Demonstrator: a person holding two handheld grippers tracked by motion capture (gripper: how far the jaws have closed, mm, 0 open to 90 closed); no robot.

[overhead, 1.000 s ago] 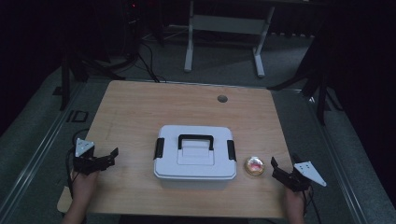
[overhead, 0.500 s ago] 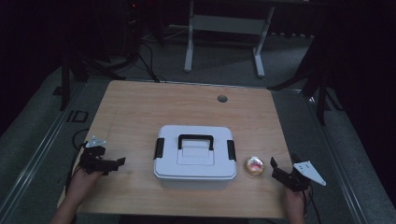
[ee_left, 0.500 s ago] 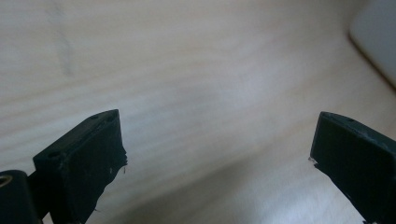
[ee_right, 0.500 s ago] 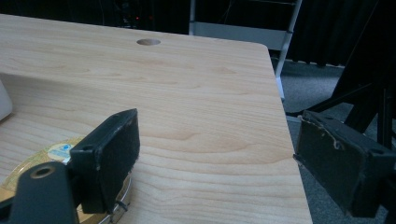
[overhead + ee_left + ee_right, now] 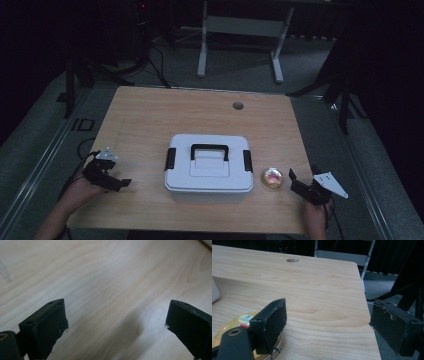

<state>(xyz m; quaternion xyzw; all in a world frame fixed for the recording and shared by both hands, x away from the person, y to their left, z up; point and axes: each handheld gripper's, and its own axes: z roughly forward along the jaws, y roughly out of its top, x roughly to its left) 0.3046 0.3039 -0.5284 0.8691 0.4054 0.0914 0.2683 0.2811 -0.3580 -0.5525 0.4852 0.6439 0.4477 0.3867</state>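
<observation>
A white lidded box (image 5: pixel 208 167) with a black handle (image 5: pixel 209 149) and black side latches sits in the middle of the wooden table (image 5: pixel 150 120). To its right lies a small round tin (image 5: pixel 272 177) with a gold rim, which also appears in the right gripper view, partly behind the left jaw (image 5: pixel 239 321). My right gripper (image 5: pixel 295 182) stands open just right of the tin, nothing between its jaws. My left gripper (image 5: pixel 117 182) is open near the table's left front, tilted down over bare wood (image 5: pixel 115 290).
A round cable hole (image 5: pixel 238 106) is at the back of the table. A white desk frame (image 5: pixel 240 30) and dark stands rise on the floor beyond. The table's right edge (image 5: pixel 364 295) runs close to my right gripper.
My left gripper has turned and tipped downward, moving a little toward the front of the table. The right gripper, the box and the tin have stayed put.
</observation>
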